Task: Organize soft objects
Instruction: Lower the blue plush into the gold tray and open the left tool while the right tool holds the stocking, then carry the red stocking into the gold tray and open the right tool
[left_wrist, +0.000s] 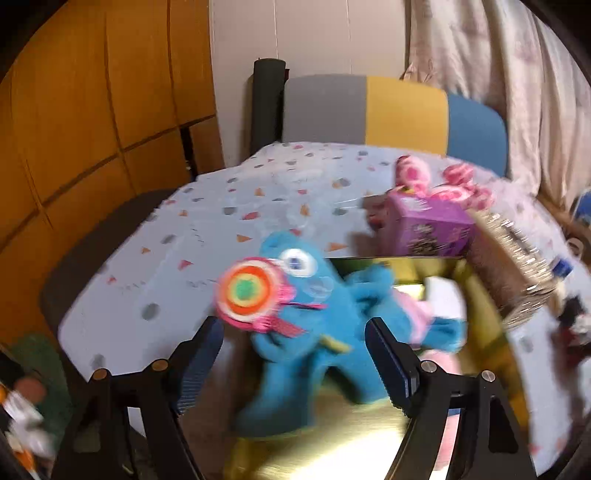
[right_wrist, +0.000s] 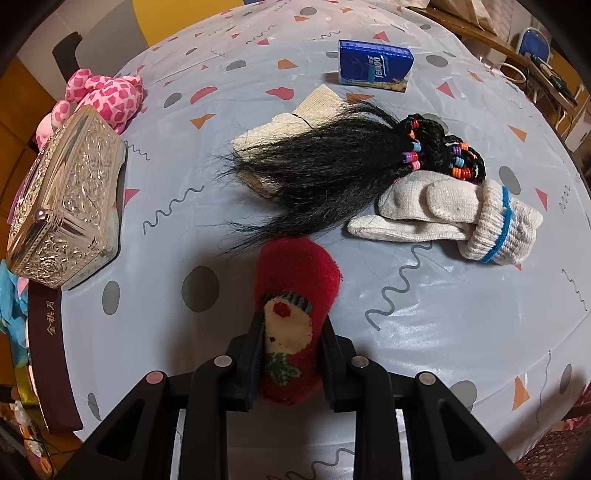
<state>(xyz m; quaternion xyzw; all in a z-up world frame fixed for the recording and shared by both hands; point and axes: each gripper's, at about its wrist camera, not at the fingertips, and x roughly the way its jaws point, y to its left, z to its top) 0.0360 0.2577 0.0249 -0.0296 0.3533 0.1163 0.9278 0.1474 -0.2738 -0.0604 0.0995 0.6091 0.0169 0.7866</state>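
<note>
The left gripper (left_wrist: 295, 354) stands wide, its jaws spread either side of a blue plush toy (left_wrist: 314, 332) without pressing it; the view is blurred, so contact cannot be judged. The toy, with a striped lollipop (left_wrist: 247, 291) at its face, lies over a gold box (left_wrist: 369, 435) at the near table edge, with a pink soft thing beside it. A purple box (left_wrist: 428, 229) sits just beyond.

The right gripper (right_wrist: 291, 354) is narrowed, clamped on a red sock (right_wrist: 295, 295) that extends forward over the tablecloth (right_wrist: 461, 332). Ahead lie a black hairpiece (right_wrist: 325, 173) with coloured beads, a white mitten (right_wrist: 443, 214) touching it, a cream cloth (right_wrist: 295, 118) beneath it, and a blue tissue pack (right_wrist: 375, 64) farther off. Left, near the table edge, stand a silver embossed box (right_wrist: 66, 206) and a pink spotted plush (right_wrist: 107, 96). Bare cloth lies to the right of the sock.
</note>
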